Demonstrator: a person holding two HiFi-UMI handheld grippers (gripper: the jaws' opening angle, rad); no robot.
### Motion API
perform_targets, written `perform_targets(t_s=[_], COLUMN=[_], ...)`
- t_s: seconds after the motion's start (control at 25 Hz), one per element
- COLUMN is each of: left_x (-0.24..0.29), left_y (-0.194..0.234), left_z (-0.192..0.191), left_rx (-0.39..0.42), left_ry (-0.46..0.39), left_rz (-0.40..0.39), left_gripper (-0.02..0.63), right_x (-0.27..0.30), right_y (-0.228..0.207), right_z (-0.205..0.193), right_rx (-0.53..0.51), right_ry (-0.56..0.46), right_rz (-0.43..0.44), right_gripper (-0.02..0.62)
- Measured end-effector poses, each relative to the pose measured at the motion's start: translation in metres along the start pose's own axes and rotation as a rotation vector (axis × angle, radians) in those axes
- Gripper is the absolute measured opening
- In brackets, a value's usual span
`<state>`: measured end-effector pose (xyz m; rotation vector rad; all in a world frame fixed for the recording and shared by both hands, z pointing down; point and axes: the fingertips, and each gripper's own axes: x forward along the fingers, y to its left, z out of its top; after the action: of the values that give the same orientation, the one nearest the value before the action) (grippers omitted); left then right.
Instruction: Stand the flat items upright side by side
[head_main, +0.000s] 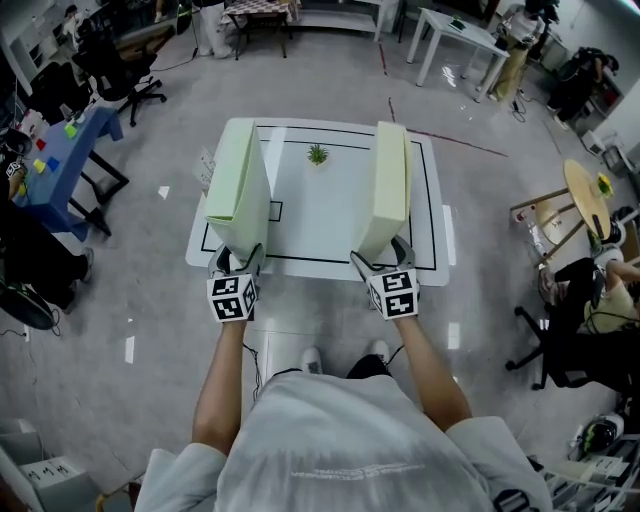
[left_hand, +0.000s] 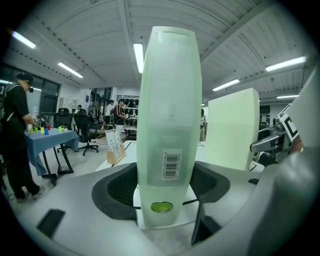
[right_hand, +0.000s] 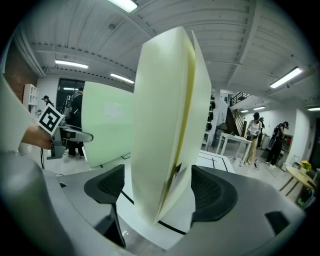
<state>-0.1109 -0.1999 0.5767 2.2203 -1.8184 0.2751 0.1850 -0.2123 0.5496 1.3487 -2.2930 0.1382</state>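
A pale green plastic box file (left_hand: 170, 115) stands upright on the left half of the white table with a black outlined rectangle (head_main: 320, 215). Its smooth rounded spine carries a barcode label and a green-ringed finger hole low down. The left gripper (head_main: 237, 258) clamps that spine, with its dark meshed pads (left_hand: 120, 187) pressed against both sides. Well apart from it, on the right half of the table, a smooth cream-yellow flat folder (right_hand: 165, 140) also stands on edge, leaning a little in the right gripper view, with a yellow strip along its open edge. It sits between the wide-spread jaws of the right gripper (head_main: 382, 262), with a gap at each textured pad. A small spiky green plant (head_main: 318, 153) sits between the two files towards the far edge. A little wooden stand holding a printed card (left_hand: 115, 145) is at the table's left edge. On the grey floor around are a blue-clothed table with coloured blocks (head_main: 60, 160), black office chairs (head_main: 125, 75) and a round wooden table (head_main: 585, 195).
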Motion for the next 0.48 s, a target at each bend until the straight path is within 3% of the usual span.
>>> perform_targets(t_s=[0.16, 0.24, 0.48], left_x=[0.003, 0.004, 0.017], left_y=[-0.004, -0.008, -0.033], left_z=[0.000, 0.001, 0.004], left_rx=[0.000, 0.007, 0.023], left_ry=[-0.001, 0.002, 0.018], left_rz=[-0.013, -0.026, -0.060], left_gripper=[0.325, 0.322, 0.322], right_x=[0.005, 0.005, 0.006], right_y=[-0.007, -0.003, -0.001], right_z=[-0.011, -0.011, -0.011], right_rx=[0.043, 0.051, 0.026], right_ry=[0.053, 0.049, 0.040], right_rz=[-0.011, 0.008, 0.054], right_gripper=[0.400, 0.364, 0.348])
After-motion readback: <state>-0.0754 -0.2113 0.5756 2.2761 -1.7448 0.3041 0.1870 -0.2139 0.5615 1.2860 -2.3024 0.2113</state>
